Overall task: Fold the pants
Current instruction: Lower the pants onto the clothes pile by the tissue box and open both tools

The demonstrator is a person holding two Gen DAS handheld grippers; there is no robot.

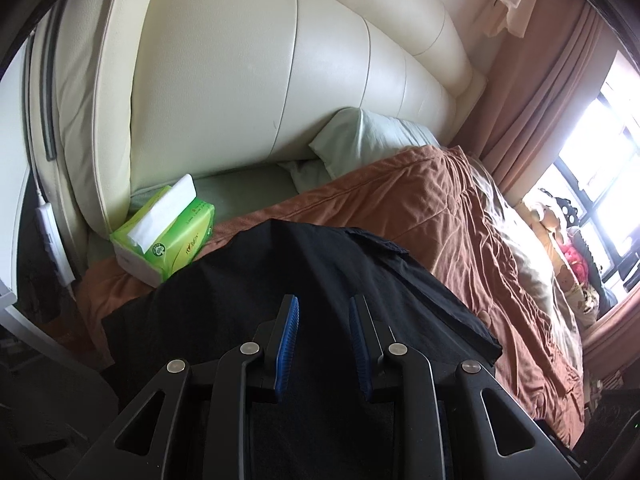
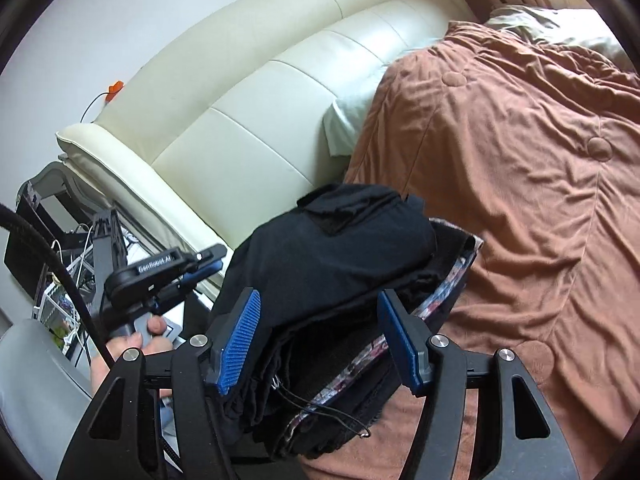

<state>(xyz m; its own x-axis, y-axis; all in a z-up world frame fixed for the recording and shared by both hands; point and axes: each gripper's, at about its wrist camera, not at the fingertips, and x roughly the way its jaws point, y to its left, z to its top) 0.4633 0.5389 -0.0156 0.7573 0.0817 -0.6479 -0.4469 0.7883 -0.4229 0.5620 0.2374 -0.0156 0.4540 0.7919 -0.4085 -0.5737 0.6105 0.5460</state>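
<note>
The black pants [image 2: 340, 248] lie folded in a thick bundle on the brown quilt [image 2: 520, 160], near the bed's left edge. My right gripper [image 2: 318, 294] is open, its blue pads [image 2: 240, 340] standing wide on either side of the bundle's near end without pressing it. In the left wrist view the pants [image 1: 300, 264] spread flat and dark below my left gripper [image 1: 324, 302]. It is open, with a narrow gap between its blue pads [image 1: 288, 340] and nothing pinched. The right wrist view shows the left gripper [image 2: 210, 266] at the bundle's left side, held by a hand [image 2: 132, 344].
Under the pants lies a dark garment with patterned trim [image 2: 448, 292]. A green tissue pack [image 1: 168, 236] sits by the cream headboard [image 1: 240, 60], with a pale pillow [image 1: 368, 136] behind the quilt. Curtains [image 1: 540, 92] and soft toys [image 1: 560, 240] line the window side. Cables and shelves [image 2: 72, 272] stand beside the bed.
</note>
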